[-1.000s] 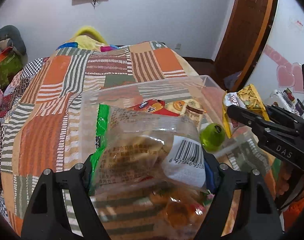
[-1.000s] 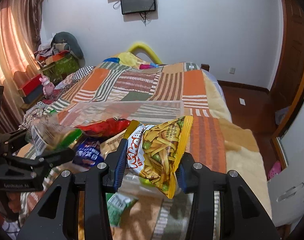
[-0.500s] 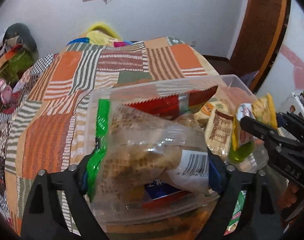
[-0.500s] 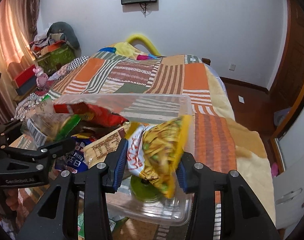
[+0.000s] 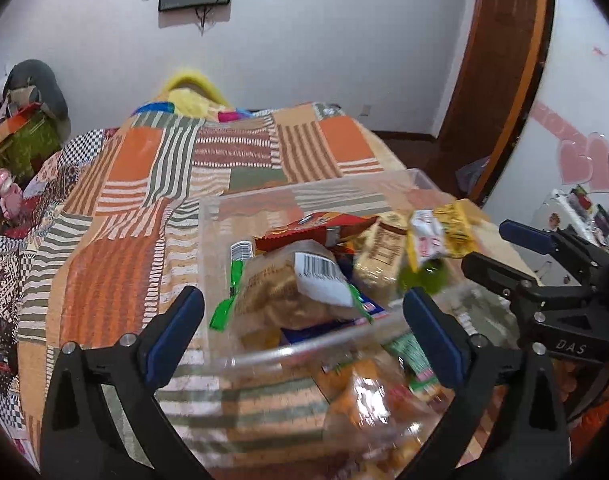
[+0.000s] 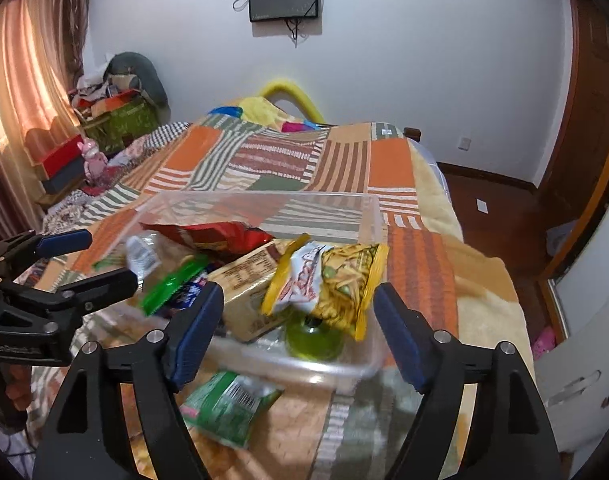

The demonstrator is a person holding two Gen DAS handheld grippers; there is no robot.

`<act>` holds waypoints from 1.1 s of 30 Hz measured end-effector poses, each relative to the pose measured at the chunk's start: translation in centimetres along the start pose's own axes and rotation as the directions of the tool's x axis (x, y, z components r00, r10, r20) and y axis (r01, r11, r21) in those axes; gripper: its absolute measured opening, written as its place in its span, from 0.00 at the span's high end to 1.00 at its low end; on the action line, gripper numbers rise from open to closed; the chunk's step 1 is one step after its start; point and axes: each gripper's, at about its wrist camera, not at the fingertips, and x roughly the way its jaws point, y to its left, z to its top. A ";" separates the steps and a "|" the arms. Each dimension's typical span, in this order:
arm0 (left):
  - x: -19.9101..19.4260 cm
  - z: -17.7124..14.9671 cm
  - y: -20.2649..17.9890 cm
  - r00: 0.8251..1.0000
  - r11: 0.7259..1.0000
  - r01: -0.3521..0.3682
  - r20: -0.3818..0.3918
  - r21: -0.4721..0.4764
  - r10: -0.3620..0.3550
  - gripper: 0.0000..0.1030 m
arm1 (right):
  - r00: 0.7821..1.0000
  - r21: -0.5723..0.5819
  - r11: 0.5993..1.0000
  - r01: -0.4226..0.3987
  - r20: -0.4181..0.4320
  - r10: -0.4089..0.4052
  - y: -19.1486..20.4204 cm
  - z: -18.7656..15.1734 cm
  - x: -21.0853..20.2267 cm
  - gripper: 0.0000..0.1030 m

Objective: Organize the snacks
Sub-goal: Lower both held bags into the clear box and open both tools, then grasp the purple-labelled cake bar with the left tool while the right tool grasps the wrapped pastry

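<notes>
A clear plastic bin point(image 5: 304, 350) point(image 6: 264, 200) sits on the patchwork bed with several snack packets in it. My left gripper point(image 5: 304, 308) point(image 6: 100, 258) hangs over the bin's near rim with its jaws opening. The clear biscuit bag point(image 5: 292, 292) lies loose in the bin between the pads, which do not touch it. My right gripper point(image 6: 298, 308) point(image 5: 520, 256) is also opening. The yellow snack bag point(image 6: 332, 280) point(image 5: 444, 228) rests free on a green jelly cup point(image 6: 314, 338) inside the bin.
Outside the bin's near wall lie a green packet point(image 6: 228, 404) and a clear bag of orange snacks point(image 5: 376, 408). A red packet point(image 6: 212, 236) and a beige packet point(image 6: 248, 276) fill the bin's middle. The quilt point(image 5: 116, 264) spreads left; floor and a door point(image 6: 584, 120) are right.
Both grippers opened and let go: the biscuit bag and the yellow bag dropped into the bin. Both grippers drew back and rose a little.
</notes>
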 end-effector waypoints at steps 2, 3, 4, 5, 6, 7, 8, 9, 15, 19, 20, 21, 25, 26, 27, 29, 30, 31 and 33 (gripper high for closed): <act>-1.4 -0.5 0.0 1.000 1.000 0.006 0.008 0.003 -0.006 0.01 | 1.000 -0.001 1.000 -0.009 0.010 0.009 0.3 -0.3 -0.8 0.20; -2.0 -0.8 0.0 1.000 1.000 0.008 0.010 0.003 -0.008 0.01 | 1.000 0.002 1.000 -0.016 0.012 0.016 0.5 -0.7 -1.3 0.19; -2.6 -1.3 0.1 1.000 1.000 0.010 0.010 0.002 -0.010 0.01 | 1.000 0.003 1.000 -0.023 0.011 0.023 0.6 -0.9 -1.6 0.19; -3.2 -1.9 0.1 1.000 1.000 0.011 0.007 0.004 -0.011 0.01 | 0.999 0.004 0.999 -0.032 0.007 0.032 0.8 -1.2 -1.8 0.18; -3.5 -2.2 0.2 1.000 1.000 0.010 0.003 0.004 -0.010 0.01 | 0.999 0.006 0.999 -0.042 0.001 0.042 1.0 -1.8 -2.1 0.18; -3.8 -2.8 0.3 1.000 1.000 0.006 -0.007 0.004 -0.006 0.01 | 0.999 0.004 0.999 -0.044 -0.004 0.044 1.4 -2.3 -2.1 0.17; -4.1 -3.4 0.4 1.000 1.000 0.002 -0.018 0.003 -0.002 0.01 | 0.999 0.004 0.999 -0.041 -0.012 0.041 1.7 -2.8 -2.1 0.15; -4.3 -4.0 0.5 1.000 1.000 0.002 -0.028 0.000 -0.002 0.01 | 0.999 -0.001 0.999 -0.036 -0.022 0.036 2.1 -3.4 -1.9 0.14; -5.2 -8.1 1.1 0.995 0.999 -0.004 -0.097 -0.037 0.000 0.01 | 0.991 0.002 0.998 -0.068 -0.119 0.068 4.8 -6.4 0.3 0.14; -5.2 -10.0 1.2 0.992 0.998 -0.019 -0.128 -0.053 0.012 0.01 | 0.980 0.033 0.993 -0.110 -0.164 0.113 5.6 -6.2 2.2 0.13; -5.2 -10.3 1.2 0.991 0.998 -0.023 -0.135 -0.052 0.016 0.01 | 0.979 0.035 0.994 -0.108 -0.173 0.113 5.7 -6.1 2.7 0.13; -5.2 -10.6 1.1 0.990 0.999 -0.024 -0.140 -0.049 0.017 0.01 | 0.975 0.045 0.992 -0.116 -0.187 0.122 5.7 -5.9 3.3 0.13; -5.1 -11.5 0.1 0.987 0.999 -0.002 -0.163 -0.036 -0.003 0.01 | 0.972 0.033 0.993 -0.109 -0.204 0.114 5.6 -6.4 3.1 0.13; -5.0 -11.7 -0.3 0.985 0.999 0.009 -0.169 -0.035 -0.015 0.01 | 0.973 0.024 0.995 -0.099 -0.207 0.102 5.4 -6.7 2.9 0.13; -4.9 -11.9 -0.7 0.984 0.999 0.024 -0.177 -0.034 -0.030 0.01 | 0.973 0.016 0.996 -0.084 -0.212 0.086 5.2 -7.1 2.6 0.13; -4.3 -12.3 -2.0 0.979 0.998 0.059 -0.196 -0.019 -0.061 0.01 | 0.973 0.026 0.996 -0.090 -0.211 0.093 4.3 -7.8 1.9 0.13; -4.2 -12.4 -2.5 0.977 0.998 0.067 -0.200 -0.010 -0.067 0.01 | 0.973 0.037 0.996 -0.082 -0.213 0.088 3.8 -7.9 1.7 0.13; -3.9 -12.6 -3.2 0.975 0.997 0.076 -0.208 0.004 -0.073 0.01 | 0.974 0.043 0.997 -0.071 -0.213 0.078 3.3 -8.0 1.4 0.13; -3.4 -13.1 -4.2 0.973 0.996 0.079 -0.221 0.028 -0.071 0.01 | 0.975 0.048 0.997 -0.058 -0.213 0.067 2.5 -8.0 0.9 0.14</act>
